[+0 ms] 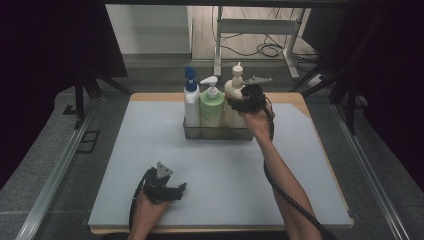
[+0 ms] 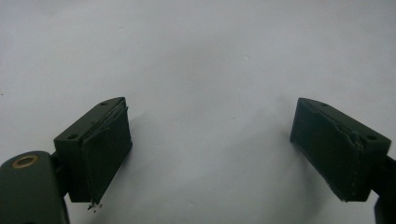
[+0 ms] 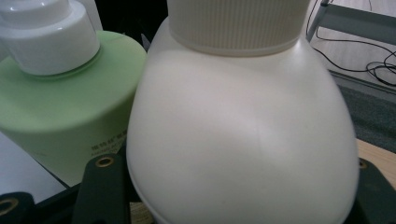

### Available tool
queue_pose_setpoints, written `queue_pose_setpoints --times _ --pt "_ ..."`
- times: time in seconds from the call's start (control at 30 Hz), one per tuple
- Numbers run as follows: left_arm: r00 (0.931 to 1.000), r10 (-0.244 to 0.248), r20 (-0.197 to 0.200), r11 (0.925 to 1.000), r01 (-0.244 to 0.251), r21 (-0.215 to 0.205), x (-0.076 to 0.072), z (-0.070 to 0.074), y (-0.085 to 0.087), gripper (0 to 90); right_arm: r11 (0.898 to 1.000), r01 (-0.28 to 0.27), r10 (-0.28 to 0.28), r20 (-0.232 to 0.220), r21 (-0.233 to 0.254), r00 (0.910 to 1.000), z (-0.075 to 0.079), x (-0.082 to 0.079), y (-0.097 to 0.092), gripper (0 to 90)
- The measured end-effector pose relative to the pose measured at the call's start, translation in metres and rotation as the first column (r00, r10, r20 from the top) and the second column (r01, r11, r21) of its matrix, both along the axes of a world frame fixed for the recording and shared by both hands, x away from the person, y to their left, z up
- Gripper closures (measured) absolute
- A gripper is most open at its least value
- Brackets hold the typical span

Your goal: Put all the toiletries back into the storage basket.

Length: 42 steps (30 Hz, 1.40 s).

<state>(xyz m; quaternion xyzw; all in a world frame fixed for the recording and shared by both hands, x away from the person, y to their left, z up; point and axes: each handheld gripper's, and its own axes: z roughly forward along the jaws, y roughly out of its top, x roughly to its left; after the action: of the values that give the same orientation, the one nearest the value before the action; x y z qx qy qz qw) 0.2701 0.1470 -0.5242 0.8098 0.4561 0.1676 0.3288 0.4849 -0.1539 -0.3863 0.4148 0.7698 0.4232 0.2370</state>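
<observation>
A cream pump bottle [image 1: 233, 90] stands at the right end of a metal tray [image 1: 215, 133] at the far middle of the table. My right gripper [image 1: 239, 102] reaches it from the right, and its jaws press on both sides of the bottle's rounded body [image 3: 243, 140]. Beside it in the tray are a green pump bottle [image 1: 212, 107] [image 3: 60, 107] and a white bottle with a blue pump [image 1: 191, 102]. My left gripper [image 1: 180, 189] rests near the table's front edge, jaws wide apart [image 2: 210, 149] over the bare mat with nothing between them.
A pale grey-blue mat [image 1: 150, 150] covers the wooden tabletop. Metal rails [image 1: 60, 170] run along both sides of the table. Behind it, a desk frame [image 1: 260, 30] and loose cables [image 1: 270, 49] lie on the floor.
</observation>
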Motion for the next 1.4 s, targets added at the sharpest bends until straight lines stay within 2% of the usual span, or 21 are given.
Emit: queue_pose_setpoints --times 0.67,1.13,1.4 --pt "1.0000 0.000 0.000 1.0000 0.000 0.001 0.000 0.000 0.000 12.0 1.000 0.000 -0.001 -0.056 -0.015 0.9984 -0.017 -0.006 -0.005 39.3" --pt "1.0000 0.000 0.001 1.0000 0.000 0.000 0.000 0.000 0.000 12.0 1.000 0.003 -0.005 -0.078 -0.019 0.9970 -0.029 -0.005 -0.008 39.0" --pt "1.0000 0.000 0.001 1.0000 0.000 0.000 0.000 0.000 0.000 12.0 1.000 -0.001 0.000 -0.082 -0.011 0.9966 -0.029 -0.005 -0.010 38.4"
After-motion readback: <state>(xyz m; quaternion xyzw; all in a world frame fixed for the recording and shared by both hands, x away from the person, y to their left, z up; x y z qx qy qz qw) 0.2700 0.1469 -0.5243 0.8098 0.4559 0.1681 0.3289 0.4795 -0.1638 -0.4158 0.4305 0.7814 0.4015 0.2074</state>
